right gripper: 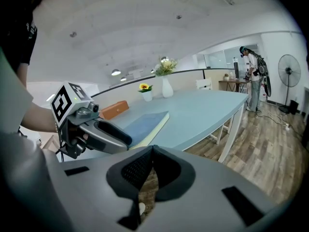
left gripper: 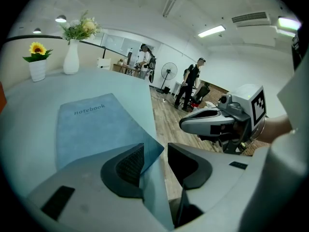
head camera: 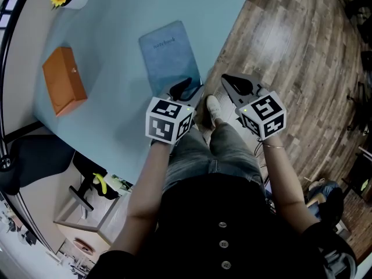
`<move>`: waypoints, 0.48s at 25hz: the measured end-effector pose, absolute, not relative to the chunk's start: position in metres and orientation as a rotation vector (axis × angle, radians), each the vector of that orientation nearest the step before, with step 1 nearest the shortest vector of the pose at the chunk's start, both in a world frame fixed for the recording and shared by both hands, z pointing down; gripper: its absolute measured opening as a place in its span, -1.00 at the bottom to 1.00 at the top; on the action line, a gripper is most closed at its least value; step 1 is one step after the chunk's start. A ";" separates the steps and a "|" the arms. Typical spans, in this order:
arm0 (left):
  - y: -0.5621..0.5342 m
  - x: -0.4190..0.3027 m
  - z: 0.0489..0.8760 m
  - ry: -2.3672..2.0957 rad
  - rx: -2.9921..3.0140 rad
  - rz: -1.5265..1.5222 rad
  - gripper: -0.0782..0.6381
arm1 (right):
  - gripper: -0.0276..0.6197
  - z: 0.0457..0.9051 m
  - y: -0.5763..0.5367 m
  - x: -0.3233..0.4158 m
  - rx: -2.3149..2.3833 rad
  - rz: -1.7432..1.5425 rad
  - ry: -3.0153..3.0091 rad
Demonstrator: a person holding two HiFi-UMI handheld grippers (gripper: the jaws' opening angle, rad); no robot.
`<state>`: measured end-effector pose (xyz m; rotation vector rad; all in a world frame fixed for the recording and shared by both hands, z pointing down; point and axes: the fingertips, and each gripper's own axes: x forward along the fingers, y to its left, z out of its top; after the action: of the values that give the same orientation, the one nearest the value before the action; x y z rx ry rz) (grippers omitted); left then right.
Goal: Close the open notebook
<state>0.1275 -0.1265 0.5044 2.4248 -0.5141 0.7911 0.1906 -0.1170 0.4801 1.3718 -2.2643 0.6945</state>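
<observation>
Head view is showing the notebook (head camera: 170,57) lying flat on the tabletop (head camera: 116,34) with its blue cover facing up, so to me it's looking shut already and the task is pretty much wrapping up. Its long axis is running away from the person, roughly the same way the left claw (head camera: 189,90) is pointing, and the near short edge is sitting right at that claw. In the left gripper view the jaws are standing apart with the notebook's near corner showing in the gap between them, but the pads aren't pressing on it, so nothing is being gripped. The right claw (head camera: 228,81) is hanging off to the side past the tabletop edge, over the wood floor, with its jaws closed together on nothing. So the left hand is clearly the nearer one. I'm guessing the next bit is just backing the left claw straight off along that long axis without snagging the corner and flipping the cover open.
</observation>
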 end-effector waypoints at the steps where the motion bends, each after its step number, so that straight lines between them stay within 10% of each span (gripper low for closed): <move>1: -0.126 0.126 0.503 -0.515 2.426 0.785 -0.40 | -0.91 0.478 -0.119 0.190 1.372 0.687 -2.266; 12: -0.134 0.106 0.479 -0.539 2.463 0.731 -0.41 | -0.91 0.452 -0.133 0.174 1.372 0.601 -2.299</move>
<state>0.1065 -0.1341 0.4787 2.4629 -0.5386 0.7306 0.1739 -0.1334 0.4525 1.3722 -2.2993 0.6006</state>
